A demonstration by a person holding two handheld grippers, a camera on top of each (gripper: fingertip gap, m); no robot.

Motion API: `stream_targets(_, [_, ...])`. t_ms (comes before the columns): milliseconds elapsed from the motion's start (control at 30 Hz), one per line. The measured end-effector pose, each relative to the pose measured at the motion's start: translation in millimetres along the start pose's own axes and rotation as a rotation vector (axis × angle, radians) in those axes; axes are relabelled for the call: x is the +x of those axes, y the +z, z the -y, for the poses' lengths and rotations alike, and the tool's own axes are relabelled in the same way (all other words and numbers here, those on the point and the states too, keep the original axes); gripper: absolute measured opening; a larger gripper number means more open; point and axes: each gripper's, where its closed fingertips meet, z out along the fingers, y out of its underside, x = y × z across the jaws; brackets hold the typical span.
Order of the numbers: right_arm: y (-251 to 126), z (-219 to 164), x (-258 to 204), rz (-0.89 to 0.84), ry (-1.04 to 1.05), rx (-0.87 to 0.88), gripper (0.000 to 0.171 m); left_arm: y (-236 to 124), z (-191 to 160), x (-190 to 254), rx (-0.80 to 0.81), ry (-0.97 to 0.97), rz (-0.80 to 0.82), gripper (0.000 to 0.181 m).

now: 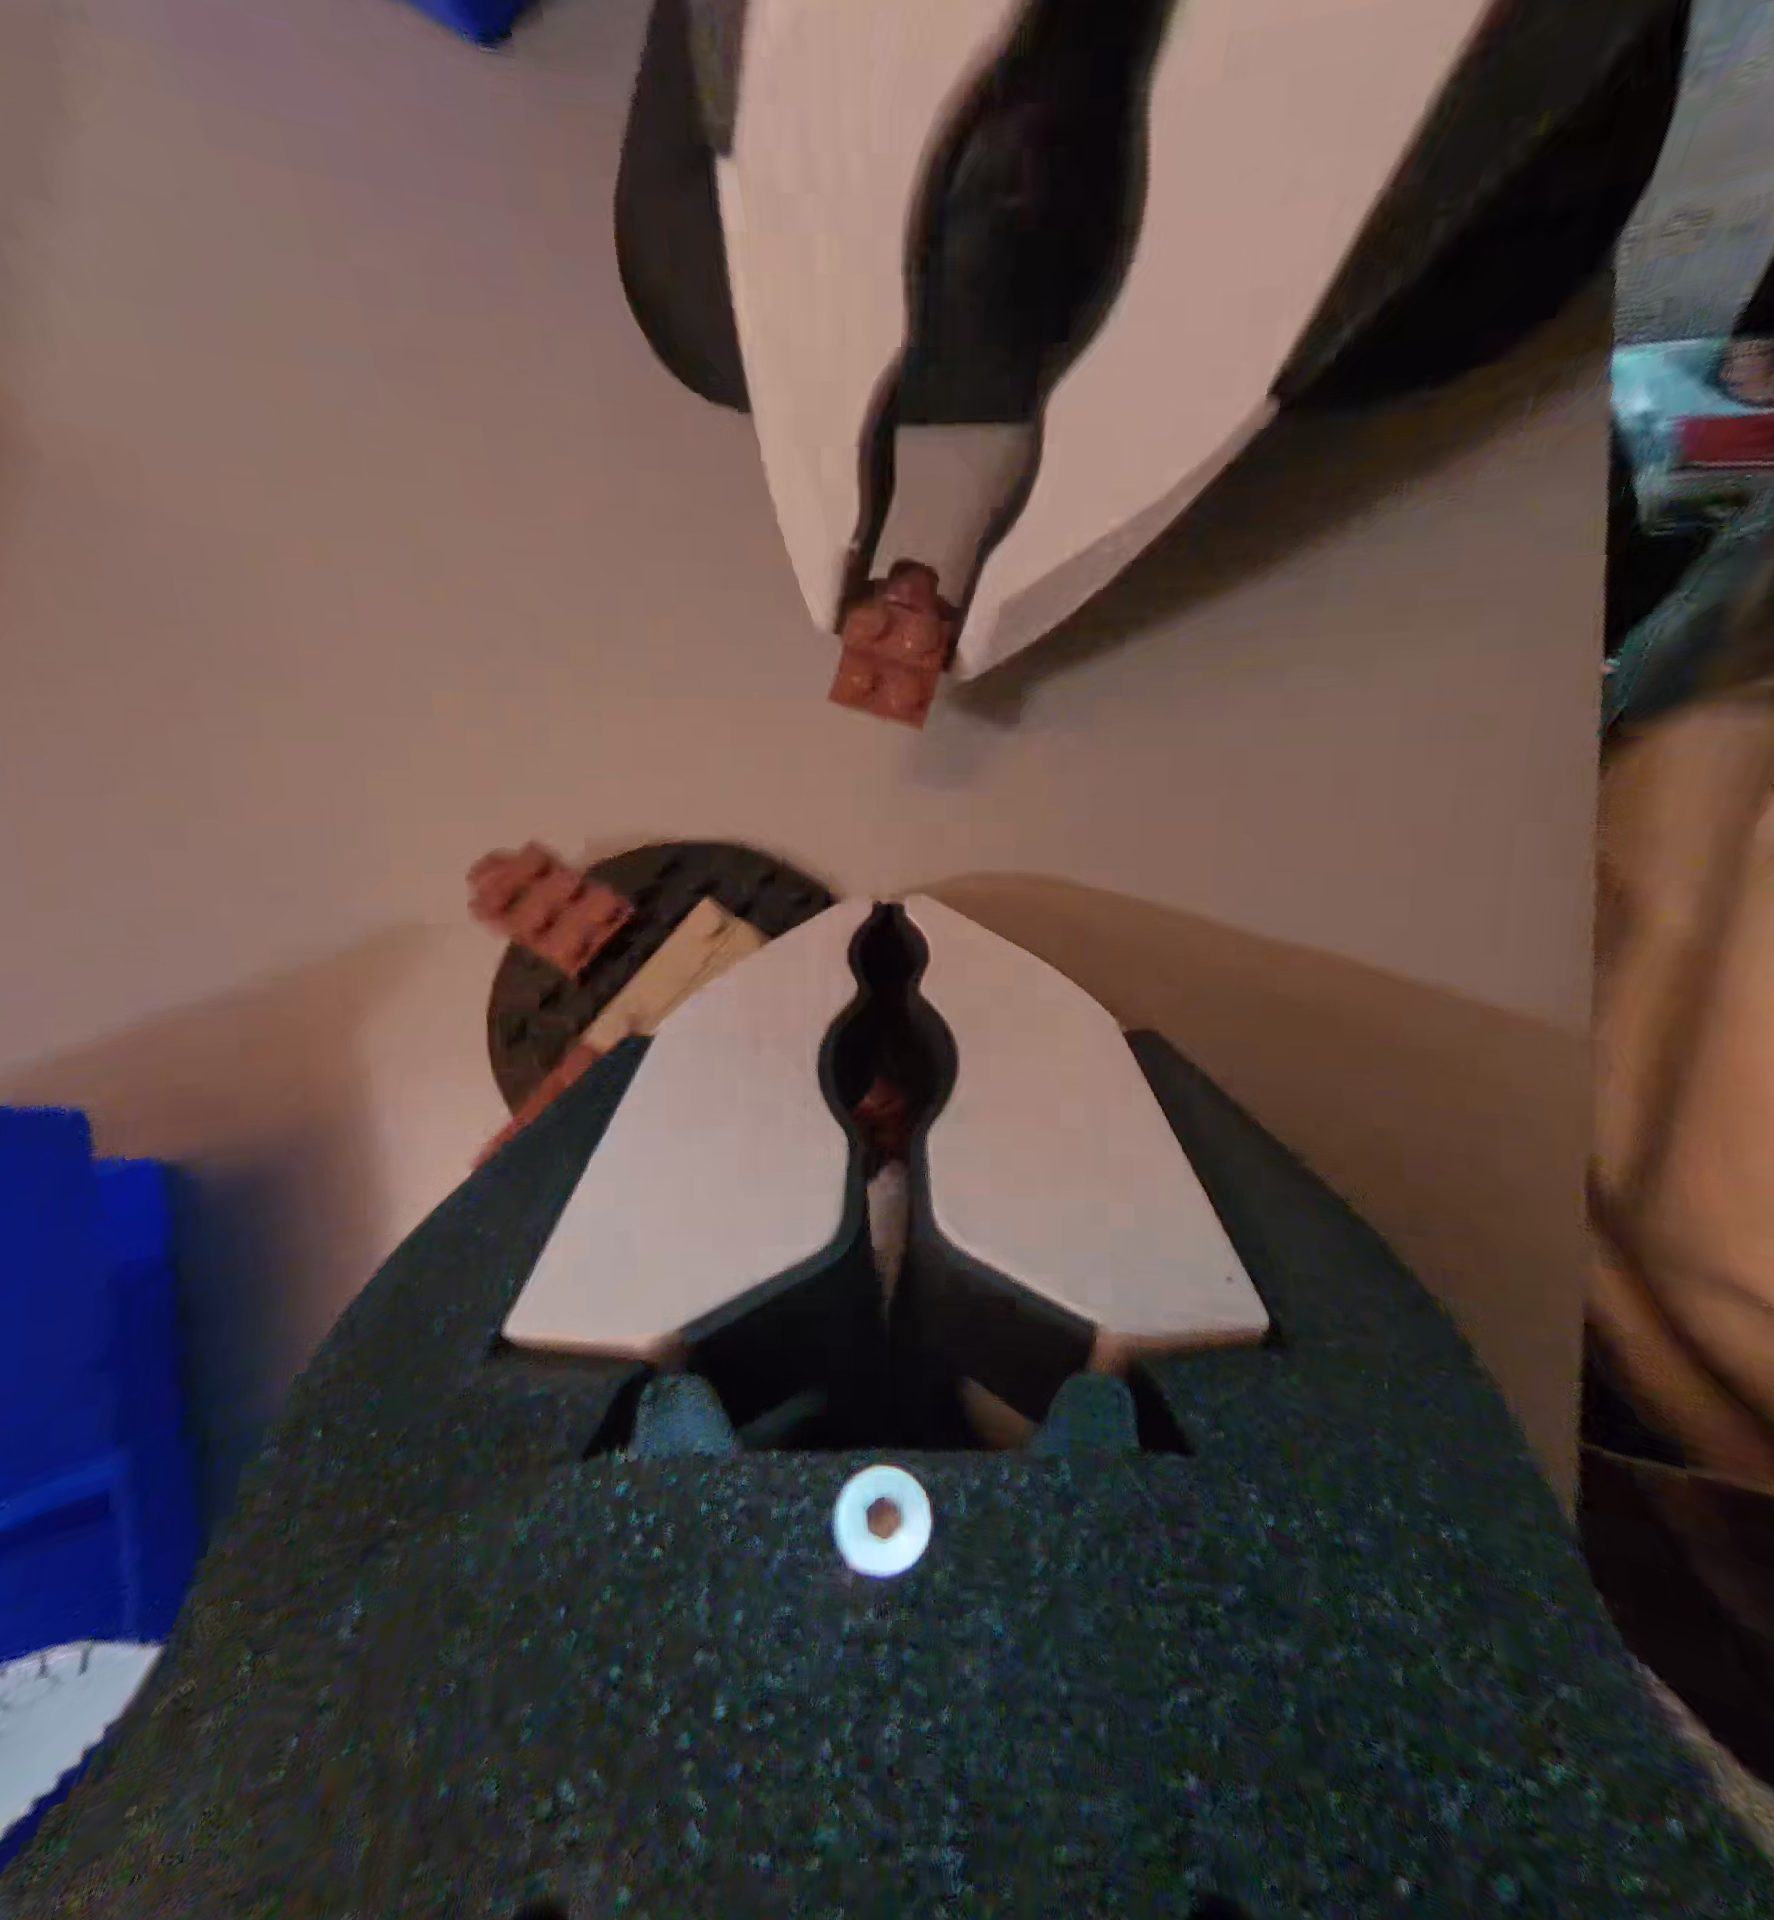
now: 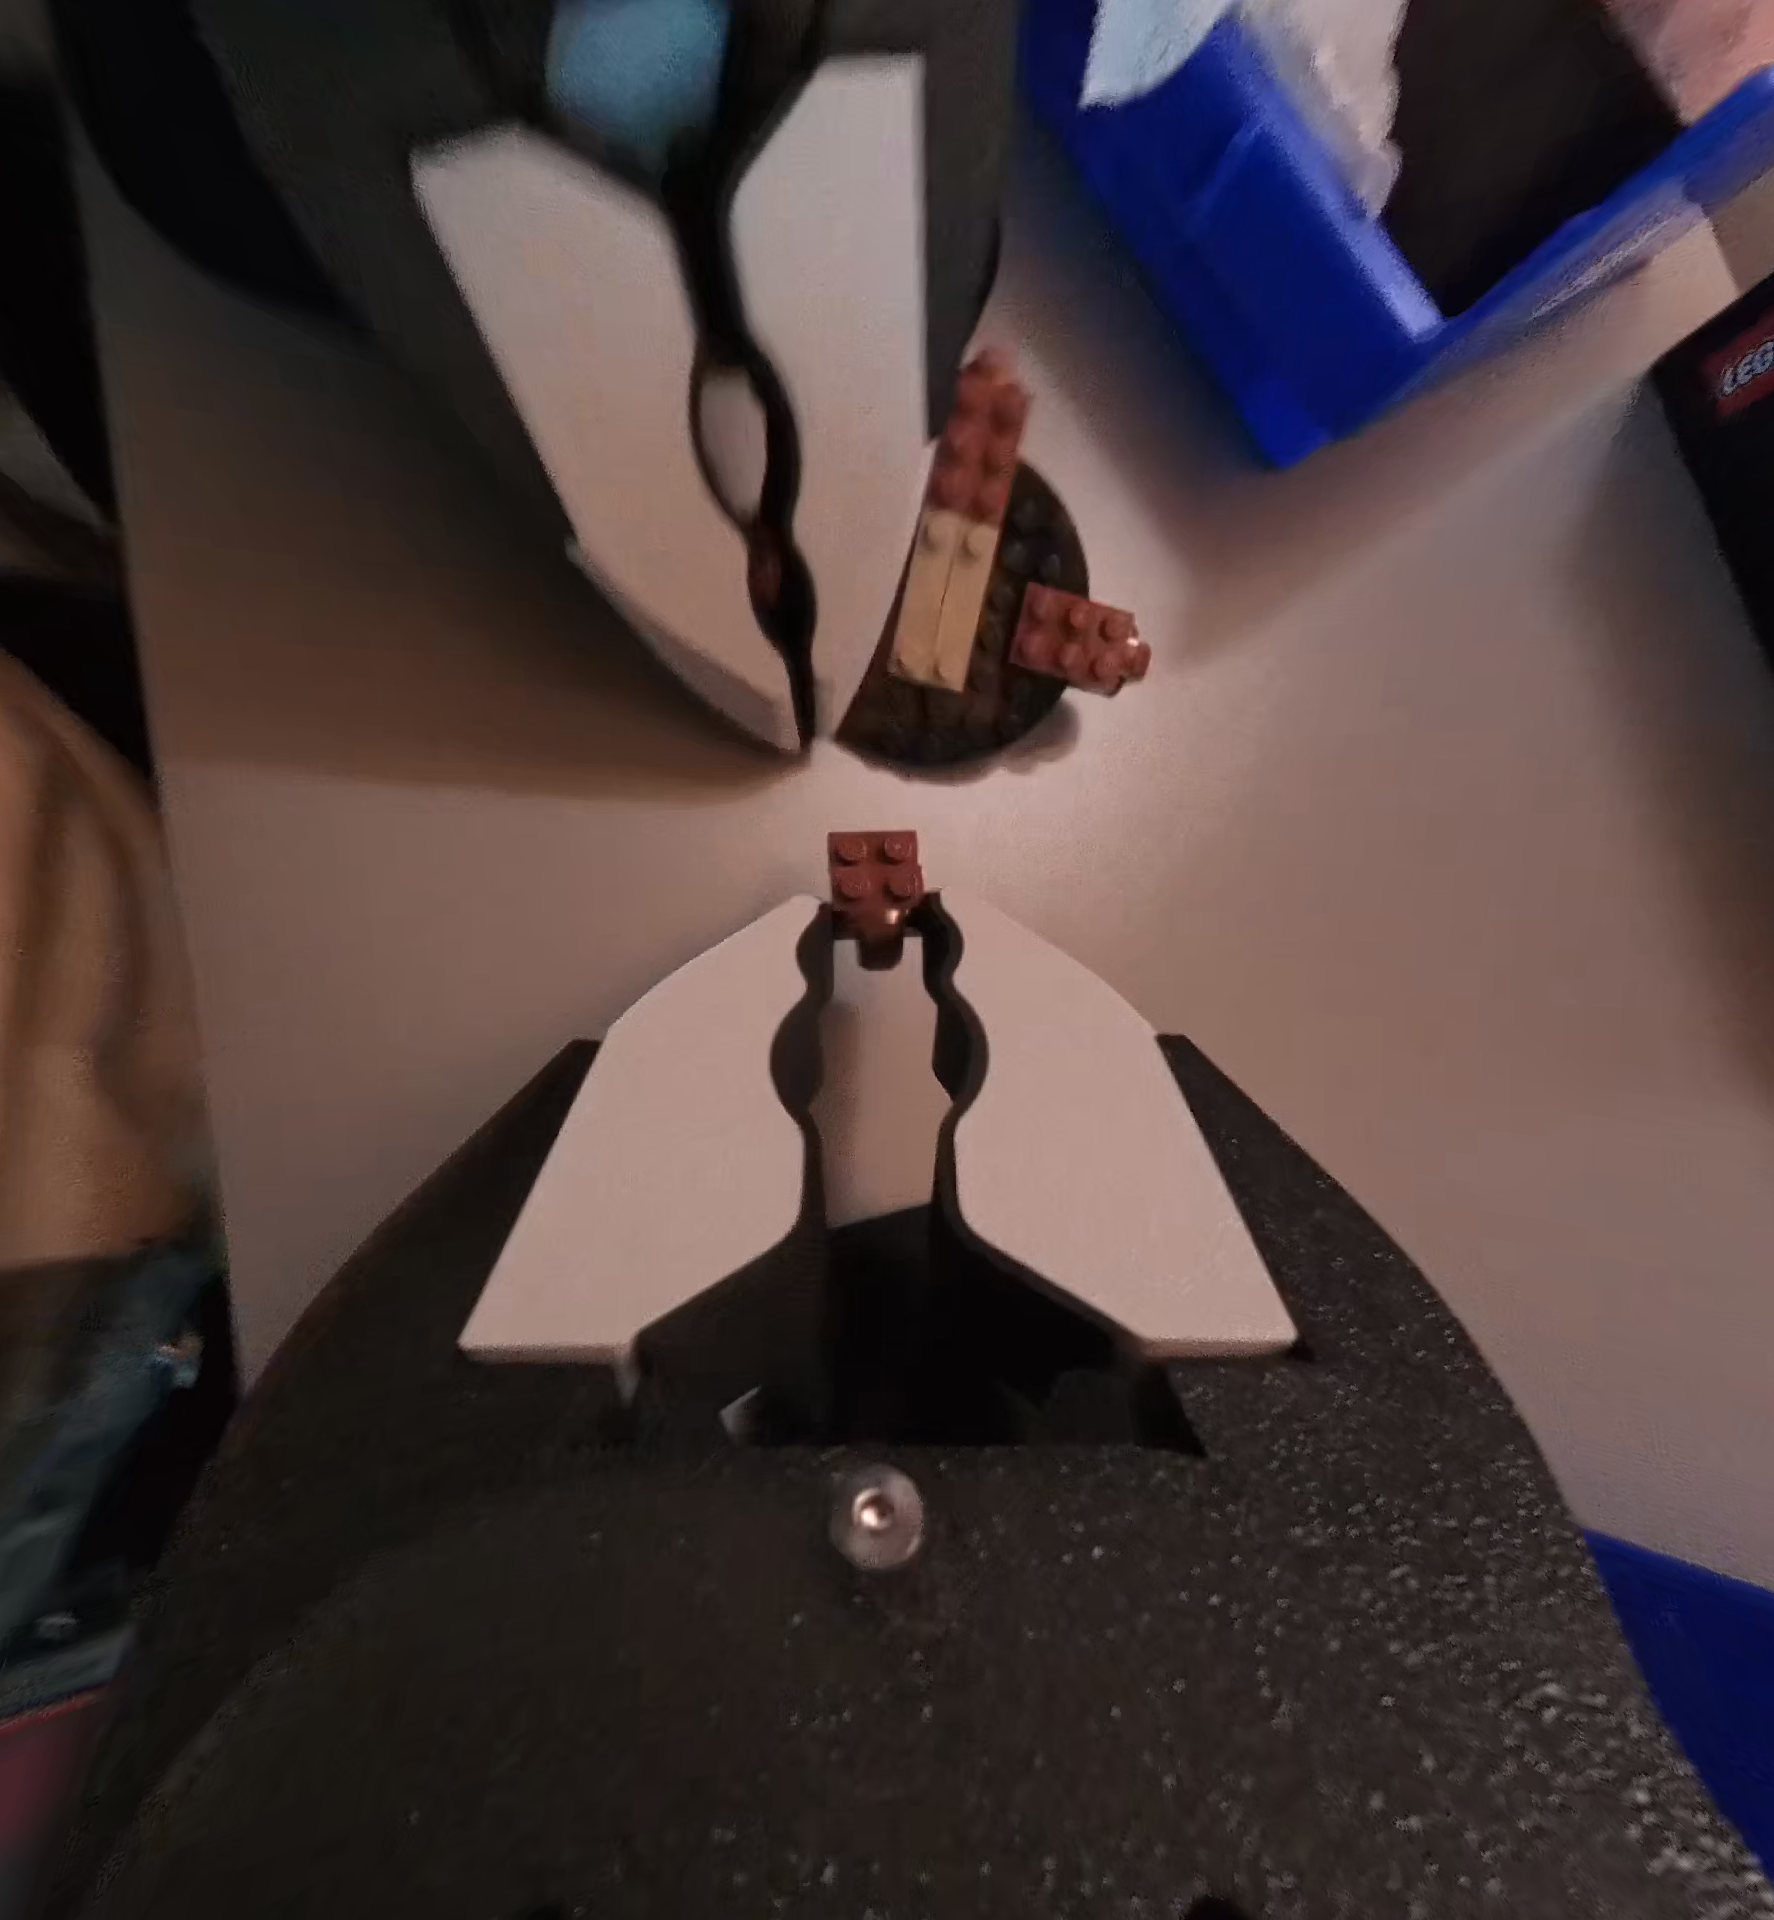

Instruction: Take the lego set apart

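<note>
A: What is held nearest to the camera in the right wrist view?

B: A small reddish-brown plate [image 2: 874, 871] with studs is pinched at the very tips of the right gripper [image 2: 876, 914]. The jaws are kept narrow, closed on the piece only. It is lifted free, apart from the rest of the model, so it is judged to be a part already taken off.

A: And what is seen just beyond it?

B: The round black base plate [image 2: 1054, 540] is seen lying on the pale table [image 2: 1382, 831]. Two tan bricks [image 2: 940, 603] and two more reddish-brown plates [image 2: 1075, 636] are attached on it. One of these is projecting over the edge, which probably makes it an easy grip.

A: How is the left gripper placed?

B: The left gripper [image 1: 885, 906] is brought down beside the base, and its white fingers are closed until the tips meet. Something reddish-brown is visible in the gap behind the tips, but it cannot be told for sure if it is gripped or only seen through. Probably the base is being steadied there, so that the pull from the other side is resisted.

A: And farther away?

B: A blue bin [image 2: 1278, 239] is standing behind the model. It is supposed that the loose parts are to be put there.
</note>
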Motion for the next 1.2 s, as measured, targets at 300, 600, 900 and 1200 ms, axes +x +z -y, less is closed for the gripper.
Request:
stream_targets(300, [-37,55,-1,0.31,0.336,0.401,0.016,-52,60,-5,0.509,-0.196,-0.082,0.024])
stream_targets(600, [-37,74,-11,0.382,0.221,0.396,0.016,-68,68,8,0.635,-0.24,-0.203,0.023])
stream_targets(900, [-36,75,-18,0.404,0.162,0.352,0.016,-76,68,9,0.686,-0.277,-0.26,0.016])
stream_targets(1200, [-57,99,5,0.311,0.253,0.549,0.027,-124,81,-19,1.035,-0.503,-0.289,0.015])
